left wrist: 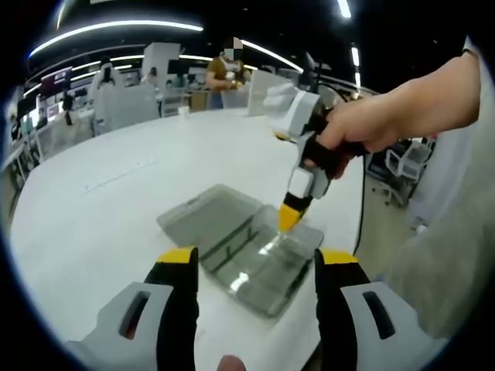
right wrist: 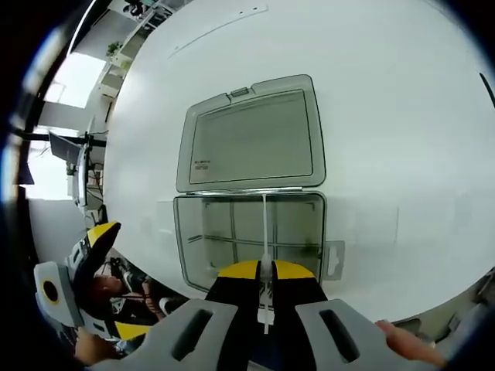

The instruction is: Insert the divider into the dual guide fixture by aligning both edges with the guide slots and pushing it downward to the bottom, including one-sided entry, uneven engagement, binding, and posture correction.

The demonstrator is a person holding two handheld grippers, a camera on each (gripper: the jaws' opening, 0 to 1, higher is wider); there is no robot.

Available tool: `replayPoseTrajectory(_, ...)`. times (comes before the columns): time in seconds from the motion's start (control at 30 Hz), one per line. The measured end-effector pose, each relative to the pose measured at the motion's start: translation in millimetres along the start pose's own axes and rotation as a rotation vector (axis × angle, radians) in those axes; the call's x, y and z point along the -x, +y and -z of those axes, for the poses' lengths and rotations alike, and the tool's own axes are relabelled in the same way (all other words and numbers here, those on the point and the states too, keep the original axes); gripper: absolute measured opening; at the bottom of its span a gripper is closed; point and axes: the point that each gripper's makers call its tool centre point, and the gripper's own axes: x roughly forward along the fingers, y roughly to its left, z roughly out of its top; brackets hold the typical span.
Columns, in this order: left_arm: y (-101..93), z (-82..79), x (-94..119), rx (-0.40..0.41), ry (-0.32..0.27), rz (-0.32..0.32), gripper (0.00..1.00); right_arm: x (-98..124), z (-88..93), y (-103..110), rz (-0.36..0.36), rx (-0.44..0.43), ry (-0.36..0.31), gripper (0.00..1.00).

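Already the right gripper (right wrist: 265, 272), clamping the thin white divider (right wrist: 264, 232), is lowering it into the open grey translucent compartment box (right wrist: 247, 185), seating unfinished, while the left gripper (left wrist: 255, 259) is waiting released above the white table (left wrist: 116, 193).

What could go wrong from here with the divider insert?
1. The right claw grips the thin white divider from one end, so it could tilt and enter one guide slot first, then bind.
2. The left claw is open and off the clear organizer box; a downward push might slide the box on the smooth white table.
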Motion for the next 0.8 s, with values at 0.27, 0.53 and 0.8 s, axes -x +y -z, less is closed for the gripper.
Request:
replayPoseTrajectory(0.27,0.8,1.1,1.0,0.003,0.000,-0.004,0.58,0.1,1.3,-0.3,0.003,-0.001,0.001,0.00)
replayPoseTrajectory(0.53,1.4,1.6,1.5,0.006,0.002,-0.005,0.58,-2.1,3.8,-0.1,0.002,-0.002,0.002,0.00)
replayPoseTrajectory(0.8,2.8,2.2,0.9,0.008,0.004,-0.006,0.58,-3.0,4.8,-0.8,0.010,0.008,0.007,0.00)
